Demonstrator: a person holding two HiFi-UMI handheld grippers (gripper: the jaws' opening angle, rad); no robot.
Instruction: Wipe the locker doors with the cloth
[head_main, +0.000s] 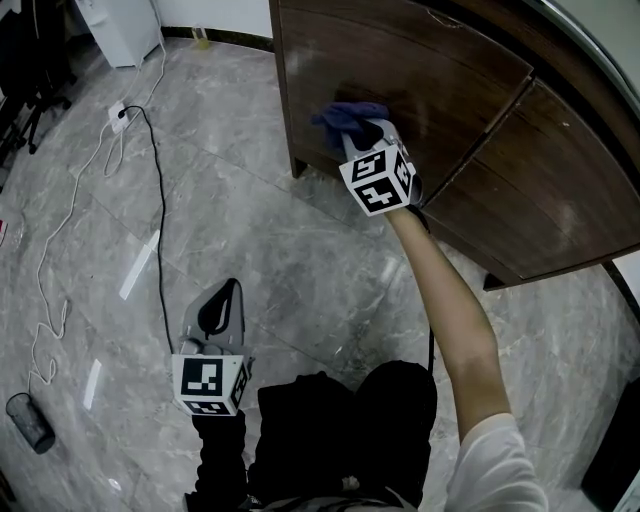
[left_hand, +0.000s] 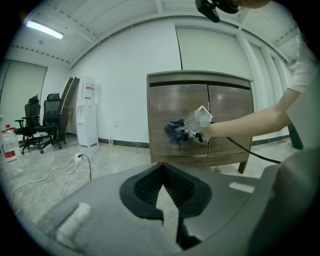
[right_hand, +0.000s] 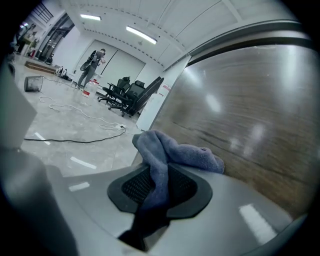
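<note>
A dark brown wooden locker (head_main: 470, 110) with two doors stands on the marble floor. My right gripper (head_main: 362, 135) is shut on a blue cloth (head_main: 348, 115) and holds it against the left door (head_main: 400, 70). In the right gripper view the cloth (right_hand: 172, 152) bunches out of the jaws beside the glossy door (right_hand: 250, 110). My left gripper (head_main: 222, 305) hangs low over the floor, away from the locker, jaws shut with nothing in them. From the left gripper view the locker (left_hand: 200, 117) and the cloth (left_hand: 175, 131) show ahead.
A black cable (head_main: 158, 230) and a white cord with a power strip (head_main: 118, 115) run across the floor at left. A small dark bin (head_main: 30, 422) lies at bottom left. Office chairs (left_hand: 42, 127) and a water dispenser (left_hand: 87, 112) stand by the far wall.
</note>
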